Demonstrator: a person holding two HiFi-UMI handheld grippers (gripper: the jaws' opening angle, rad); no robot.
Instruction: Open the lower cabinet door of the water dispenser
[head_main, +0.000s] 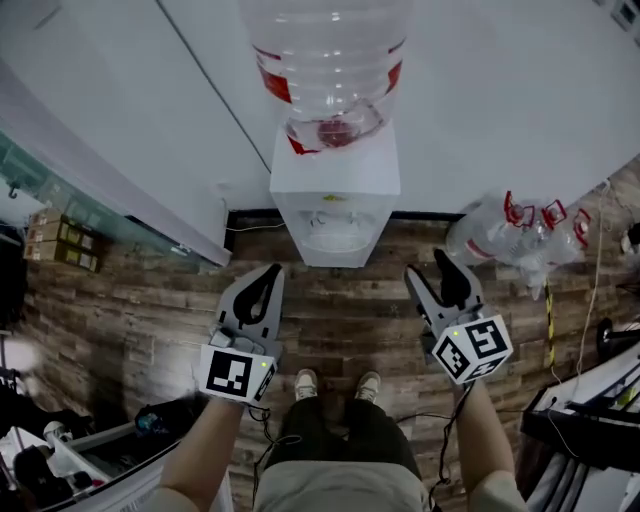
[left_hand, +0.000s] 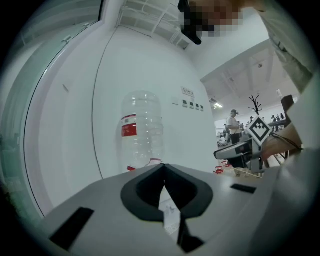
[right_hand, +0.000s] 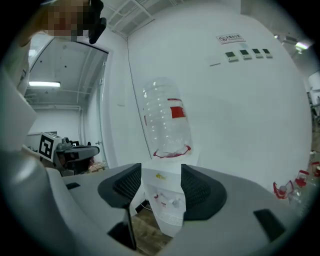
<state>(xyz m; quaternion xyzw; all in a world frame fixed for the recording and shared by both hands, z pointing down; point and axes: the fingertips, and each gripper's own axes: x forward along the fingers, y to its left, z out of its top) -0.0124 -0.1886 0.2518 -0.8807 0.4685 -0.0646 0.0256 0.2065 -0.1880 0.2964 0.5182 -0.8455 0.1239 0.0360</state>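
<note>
Left claw (head_main: 270, 272) is pinched shut with nothing in it; right claw (head_main: 428, 268) stands partly spread, also empty. Ahead of both and between them, well apart from either, the water dispenser (head_main: 335, 190) stands on the wooden floor (head_main: 340, 310), a bottle (head_main: 330, 70) on top. Its lower front shows between the right claw's jaws, but the door's outline is too small to tell.

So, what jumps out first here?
The white water dispenser against the wall, straight ahead, with a big clear bottle upended on top. Both grippers hover short of it: left gripper shut, right gripper open and empty. A heap of empty bottles lies on the floor to its right.
</note>
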